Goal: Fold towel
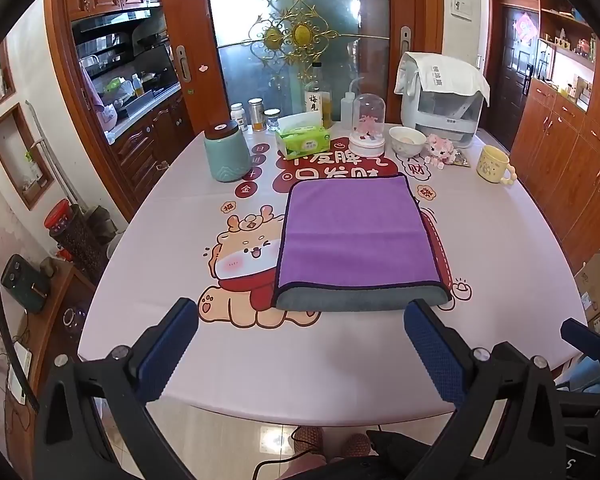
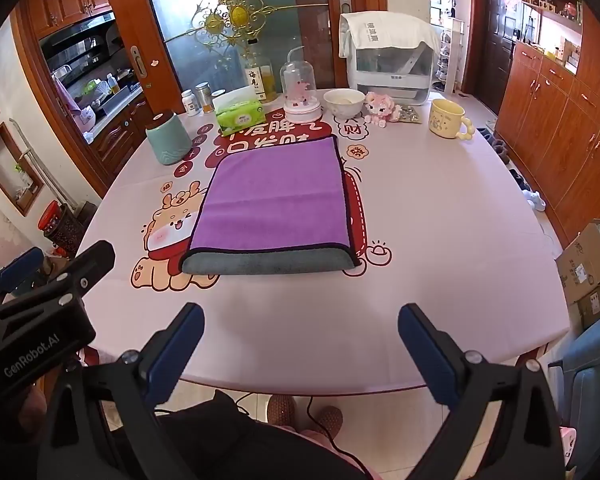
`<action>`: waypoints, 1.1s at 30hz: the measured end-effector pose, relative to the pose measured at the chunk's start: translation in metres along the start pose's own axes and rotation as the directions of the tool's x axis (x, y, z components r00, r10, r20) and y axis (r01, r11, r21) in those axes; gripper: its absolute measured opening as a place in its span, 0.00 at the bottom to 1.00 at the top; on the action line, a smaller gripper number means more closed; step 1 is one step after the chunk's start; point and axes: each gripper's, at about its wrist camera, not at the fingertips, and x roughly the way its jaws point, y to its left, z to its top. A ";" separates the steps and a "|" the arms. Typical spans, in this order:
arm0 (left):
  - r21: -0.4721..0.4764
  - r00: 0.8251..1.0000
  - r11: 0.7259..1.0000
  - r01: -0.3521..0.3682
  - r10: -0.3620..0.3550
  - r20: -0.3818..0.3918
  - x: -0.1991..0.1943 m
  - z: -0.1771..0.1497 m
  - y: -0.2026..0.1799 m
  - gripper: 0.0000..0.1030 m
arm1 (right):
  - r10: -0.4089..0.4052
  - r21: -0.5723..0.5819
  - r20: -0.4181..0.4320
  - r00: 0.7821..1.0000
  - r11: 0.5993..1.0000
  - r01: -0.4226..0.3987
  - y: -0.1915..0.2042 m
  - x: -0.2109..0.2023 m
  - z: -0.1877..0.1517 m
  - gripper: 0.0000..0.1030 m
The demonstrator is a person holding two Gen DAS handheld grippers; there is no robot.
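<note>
A purple towel (image 1: pixel 352 232) with a grey underside and dark hem lies folded flat in the middle of the pink printed table (image 1: pixel 300 352); its grey folded edge faces me. It also shows in the right wrist view (image 2: pixel 276 204). My left gripper (image 1: pixel 300 312) is open and empty, held above the table's near edge, short of the towel. My right gripper (image 2: pixel 300 316) is open and empty, also near the front edge, apart from the towel. The left gripper's body shows at the left of the right wrist view (image 2: pixel 36 320).
At the table's back stand a teal canister (image 1: pixel 226 152), a green tissue pack (image 1: pixel 302 138), bottles (image 1: pixel 318 96), a glass dome (image 1: pixel 368 124), a white bowl (image 1: pixel 407 140), a pink plush (image 1: pixel 440 150), a yellow mug (image 1: pixel 494 166) and a white appliance (image 1: pixel 444 108). Cardboard boxes (image 2: pixel 588 268) sit on the floor at the right.
</note>
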 end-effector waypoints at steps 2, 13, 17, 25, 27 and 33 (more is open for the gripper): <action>0.000 1.000 1.000 0.000 0.000 0.000 0.000 0.000 0.000 0.99 | 0.000 0.000 0.000 1.000 1.000 0.000 0.000 0.000 0.000 0.95; 0.004 1.000 1.000 -0.004 0.004 -0.022 0.003 -0.003 -0.001 0.99 | -0.016 -0.003 -0.010 1.000 1.000 0.016 0.004 0.000 0.000 0.95; 0.008 1.000 1.000 0.000 0.001 -0.027 0.007 -0.002 0.005 0.99 | -0.024 0.005 -0.016 1.000 1.000 0.024 0.003 0.003 0.001 0.95; 0.017 0.999 0.999 0.032 -0.032 -0.035 0.009 0.002 0.014 0.99 | -0.053 0.027 -0.021 0.998 0.998 0.054 0.007 0.001 0.001 0.95; 0.020 0.999 0.999 0.034 -0.033 -0.042 0.011 0.002 0.014 0.99 | -0.060 0.032 -0.022 0.998 0.998 0.061 0.008 0.001 0.000 0.95; 0.031 0.999 0.999 0.041 -0.040 -0.035 0.012 0.002 0.014 0.99 | -0.075 0.049 -0.025 0.997 0.996 0.076 0.007 0.000 0.000 0.95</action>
